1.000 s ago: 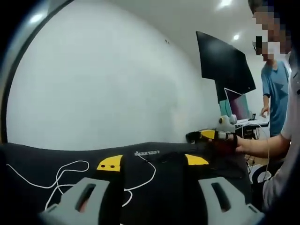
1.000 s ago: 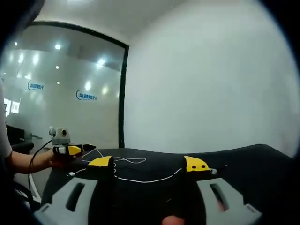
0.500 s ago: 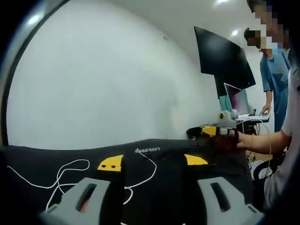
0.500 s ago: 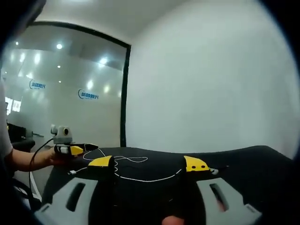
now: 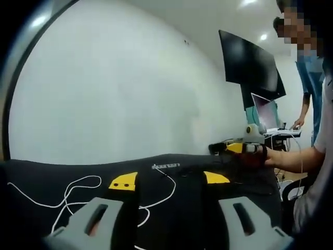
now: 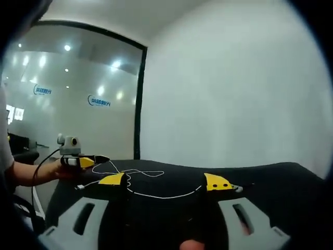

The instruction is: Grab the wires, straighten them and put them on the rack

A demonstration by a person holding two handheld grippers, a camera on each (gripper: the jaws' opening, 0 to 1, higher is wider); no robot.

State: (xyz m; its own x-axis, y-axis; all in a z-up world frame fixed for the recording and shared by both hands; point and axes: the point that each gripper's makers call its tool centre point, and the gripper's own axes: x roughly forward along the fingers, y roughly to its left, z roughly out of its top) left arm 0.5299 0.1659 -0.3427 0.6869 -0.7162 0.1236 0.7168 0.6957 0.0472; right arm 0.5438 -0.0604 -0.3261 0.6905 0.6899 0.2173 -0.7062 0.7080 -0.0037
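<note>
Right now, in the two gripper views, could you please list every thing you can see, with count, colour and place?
wire: at least one, white, lying in loops on the table, in front of both grippers
table: one, covered in black, along the wall
wall: one, white, behind the table
monitor: one, black, mounted high at the right in the left gripper view
glass partition: one, with blue logos, at the left in the right gripper view
standing person: one, blue shirt, by a desk at the far right
left gripper: one, grey jaws with yellow tips, open above the table
right gripper: one, same colours, open above the table
</note>
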